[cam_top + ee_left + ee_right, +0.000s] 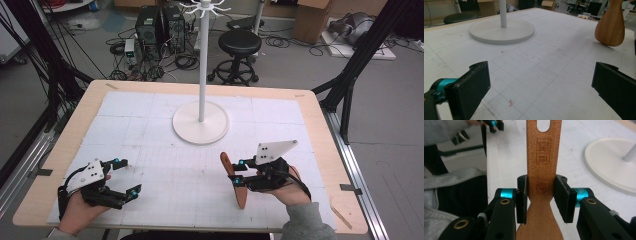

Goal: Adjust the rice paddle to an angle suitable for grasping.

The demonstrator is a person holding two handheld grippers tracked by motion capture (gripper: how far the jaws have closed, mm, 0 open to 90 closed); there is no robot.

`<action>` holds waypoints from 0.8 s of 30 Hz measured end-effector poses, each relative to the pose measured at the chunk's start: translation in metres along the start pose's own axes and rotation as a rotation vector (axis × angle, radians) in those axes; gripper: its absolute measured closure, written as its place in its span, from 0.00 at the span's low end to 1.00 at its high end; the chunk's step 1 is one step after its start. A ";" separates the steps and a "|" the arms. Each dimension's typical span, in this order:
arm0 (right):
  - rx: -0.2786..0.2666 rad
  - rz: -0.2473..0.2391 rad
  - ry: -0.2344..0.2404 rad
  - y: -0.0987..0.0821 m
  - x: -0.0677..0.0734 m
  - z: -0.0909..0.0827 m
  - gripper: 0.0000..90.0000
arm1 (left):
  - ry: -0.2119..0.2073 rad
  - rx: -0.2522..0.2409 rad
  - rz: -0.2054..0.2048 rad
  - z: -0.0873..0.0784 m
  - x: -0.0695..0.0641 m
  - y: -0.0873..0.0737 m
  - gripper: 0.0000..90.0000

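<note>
Gridded tabletop (150, 125) carried a white stand (201, 122) at 12 o'clock. Right tongs (540, 191) were clamped on the spatula (543, 150) neck at 4 o'clock, blade tip apparently touching the mat. Left tongs (541, 82) stood open, empty, at 8 o'clock. Grasp judged done; hanging on the stand probably left.
</note>
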State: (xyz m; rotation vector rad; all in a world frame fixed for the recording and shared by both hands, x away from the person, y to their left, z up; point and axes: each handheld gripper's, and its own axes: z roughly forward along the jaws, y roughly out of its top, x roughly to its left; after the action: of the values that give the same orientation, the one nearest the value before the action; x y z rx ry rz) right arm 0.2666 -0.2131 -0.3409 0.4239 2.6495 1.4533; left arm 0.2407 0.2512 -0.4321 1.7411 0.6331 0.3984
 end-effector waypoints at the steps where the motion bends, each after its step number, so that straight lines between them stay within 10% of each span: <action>1: -0.022 -0.002 0.011 -0.001 -0.001 -0.003 0.72 | 0.001 0.001 0.000 0.000 0.000 0.000 0.03; 9: -0.137 0.012 0.064 -0.004 -0.005 -0.018 0.72 | 0.005 -0.009 -0.009 -0.001 0.001 0.001 0.03; 24: -0.278 0.043 0.025 -0.020 -0.015 -0.049 0.72 | 0.003 0.003 -0.008 0.001 -0.001 -0.001 0.03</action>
State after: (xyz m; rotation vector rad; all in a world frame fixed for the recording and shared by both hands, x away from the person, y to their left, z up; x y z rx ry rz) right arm 0.2670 -0.2671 -0.3319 0.4400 2.4179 1.8163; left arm 0.2407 0.2498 -0.4334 1.7404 0.6423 0.3950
